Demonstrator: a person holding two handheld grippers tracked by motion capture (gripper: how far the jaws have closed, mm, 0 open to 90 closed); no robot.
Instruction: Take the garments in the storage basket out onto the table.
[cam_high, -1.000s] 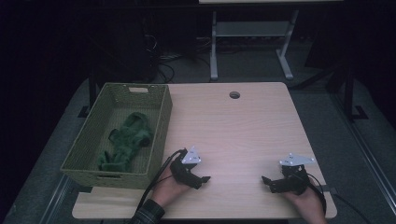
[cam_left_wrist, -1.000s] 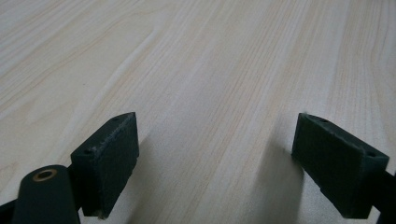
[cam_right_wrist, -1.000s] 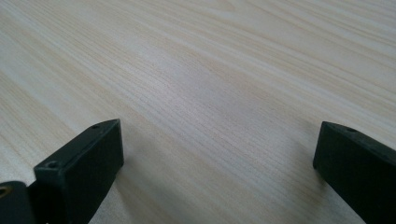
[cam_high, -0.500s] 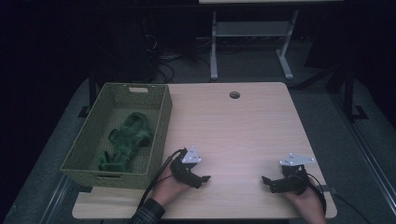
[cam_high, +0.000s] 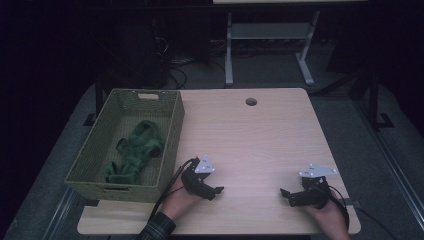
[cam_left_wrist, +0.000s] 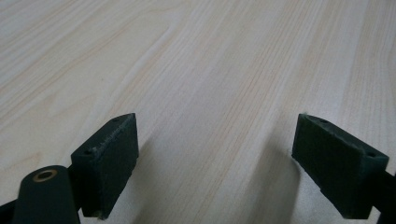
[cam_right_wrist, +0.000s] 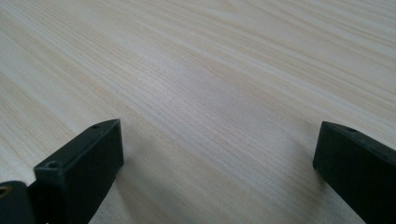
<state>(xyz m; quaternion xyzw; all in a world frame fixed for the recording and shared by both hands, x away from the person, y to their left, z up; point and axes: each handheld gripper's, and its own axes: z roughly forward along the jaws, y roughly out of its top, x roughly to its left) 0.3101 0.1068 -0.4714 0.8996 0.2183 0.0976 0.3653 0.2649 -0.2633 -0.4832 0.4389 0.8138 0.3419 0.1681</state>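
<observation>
Status: the green garment (cam_high: 134, 153) lies crumpled inside the woven green basket (cam_high: 172, 131), on its floor, stretched from about the middle toward the basket's near wall; no part of it hangs over the rim as far as the high view shows; judged from this layout, the placing of the garment into the basket is complete.

Left gripper (cam_high: 216, 190): resting low on the tabletop (cam_high: 260, 140), just beside the basket's near right corner and apart from its wall; in the left gripper view (cam_left_wrist: 212, 158) its fingers (cam_left_wrist: 108, 161) stand wide apart with bare wood grain between them; nothing is held.

Right gripper (cam_high: 286, 194): also low on the tabletop, well apart from the basket, toward the far side of the near edge; in the right gripper view (cam_right_wrist: 217, 168) its fingers (cam_right_wrist: 84, 165) stand wide apart over bare wood; nothing is held.

Remaining surface: from the basket across to the opposite edge the tabletop carries no loose item; a round cable hole (cam_high: 251, 101) sits near the far edge, level with the basket's far end.

Assessment: no further garment is visible outside the basket; both grippers are empty and parked side by side; the work appears finished, or at a rest point with nothing left in reach to handle.
</observation>
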